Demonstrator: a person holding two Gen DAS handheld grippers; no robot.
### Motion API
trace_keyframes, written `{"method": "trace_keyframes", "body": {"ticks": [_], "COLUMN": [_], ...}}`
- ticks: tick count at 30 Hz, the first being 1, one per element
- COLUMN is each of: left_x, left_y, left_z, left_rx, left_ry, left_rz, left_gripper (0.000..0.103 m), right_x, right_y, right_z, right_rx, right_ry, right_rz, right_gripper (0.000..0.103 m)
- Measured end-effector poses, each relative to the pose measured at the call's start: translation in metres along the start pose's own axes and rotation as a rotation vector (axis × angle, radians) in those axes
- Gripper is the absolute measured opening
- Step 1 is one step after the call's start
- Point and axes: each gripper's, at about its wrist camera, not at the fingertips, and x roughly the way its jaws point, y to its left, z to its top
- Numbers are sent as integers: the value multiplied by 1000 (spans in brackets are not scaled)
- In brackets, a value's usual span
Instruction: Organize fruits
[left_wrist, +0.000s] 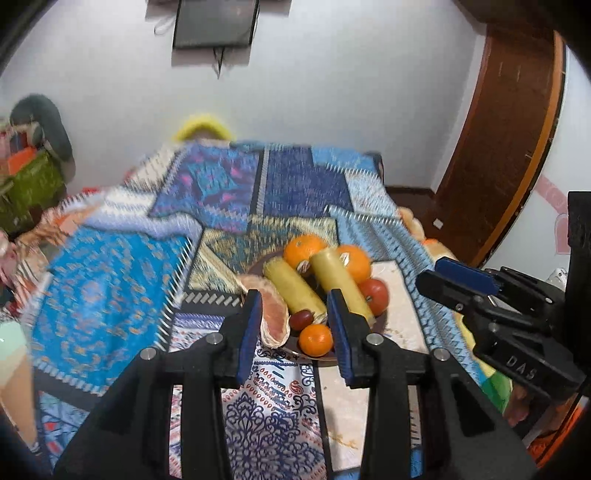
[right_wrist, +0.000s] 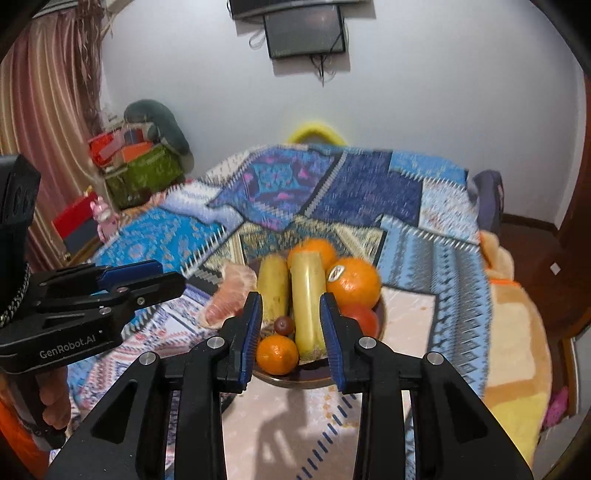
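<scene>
Fruit plate (right_wrist: 380, 314) beyond right gripper (right_wrist: 291, 332) (seemingly empty).

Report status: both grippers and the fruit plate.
Left gripper and right gripper: fingers apart, empty, above the bed. Plate holds bananas, oranges, tomato, grapefruit. Nothing in the way.

the right gripper (left_wrist: 456, 273), seen from the left wrist camera, carries raised letters "das" on its black body. the left gripper (right_wrist: 147, 277), seen from the right wrist camera, bears "genrobot.ai" in pale print on its black side. a sticker (right_wrist: 335, 273) on an orange (right_wrist: 354, 282) is too blurred to read.
</scene>
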Motion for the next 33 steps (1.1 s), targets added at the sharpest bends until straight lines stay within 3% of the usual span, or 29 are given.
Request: {"method": "trace_keyframes", "body": {"ticks": [8,14,17,20,27,29,33], "left_x": [-111,-181,-205,-228,-258,-261,-265], "left_y": [-31,-46,-51,-54,-57,-58,-60], "left_z": [8,-1,-7,-15,-29,-32,-37], "left_rx": [43,56,63,65,62,64,65], "left_ry": [-209,-342,-392,-446,-495,-504,-514], "left_rz": [27,24,37,44,44,49,53], "left_gripper": [36,37,46,60,77,88,98], "right_x": [-100,-172,-199,-217,-231,-232,-235], "right_y": [21,43,55,65,83,85,84], "right_z": [10,6,0,-8,-18,-20,-22], "right_rx": [-22,-43,-50,-52,-66,-71,-63], "right_ry": [-183,-330,-391,-444,-517,-530,-543], "right_rz": [-22,-31,-32,-41,-106,-126,-147], "right_gripper": [30,37,39,53,85,90,100]}}
